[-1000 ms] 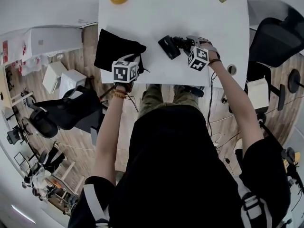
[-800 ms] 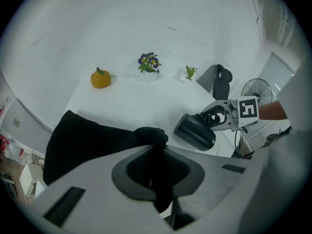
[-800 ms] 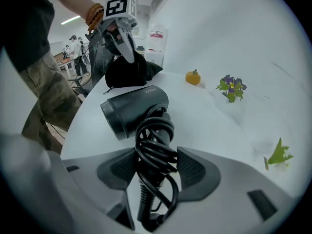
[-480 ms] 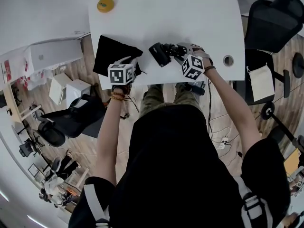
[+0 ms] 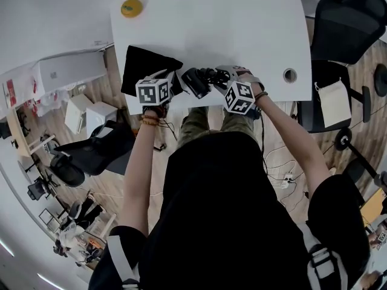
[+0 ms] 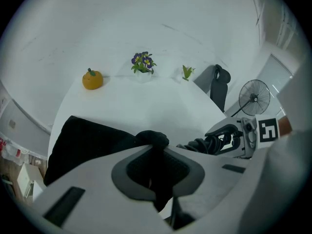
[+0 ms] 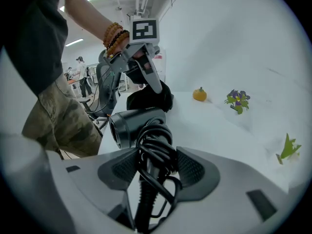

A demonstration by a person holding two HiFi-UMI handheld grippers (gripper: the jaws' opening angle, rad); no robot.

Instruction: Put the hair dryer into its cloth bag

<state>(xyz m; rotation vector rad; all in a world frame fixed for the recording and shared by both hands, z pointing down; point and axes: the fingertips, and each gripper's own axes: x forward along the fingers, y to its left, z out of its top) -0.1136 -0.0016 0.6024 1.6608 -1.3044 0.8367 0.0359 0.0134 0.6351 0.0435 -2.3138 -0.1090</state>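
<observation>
Black cloth bag [image 5: 145, 68] lies at the near left edge of the table [image 5: 242, 29] in the head view, hair dryer [image 5: 195, 80] just right of it. Left gripper view: left gripper [image 6: 155, 152] pinches the limp bag's rim. Right gripper view: right gripper [image 7: 155, 165] clamps the cord-wrapped handle [image 7: 145, 199] of the dryer, which looks rigid and weighty; this is judged the soundest hold.

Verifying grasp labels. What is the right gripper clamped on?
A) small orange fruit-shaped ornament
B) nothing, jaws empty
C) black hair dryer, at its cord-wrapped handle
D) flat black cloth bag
C: in the right gripper view, the right gripper has its pads pressed on the cord-wrapped handle of the black hair dryer; the black cloth bag is pinched in the left gripper instead.
</observation>
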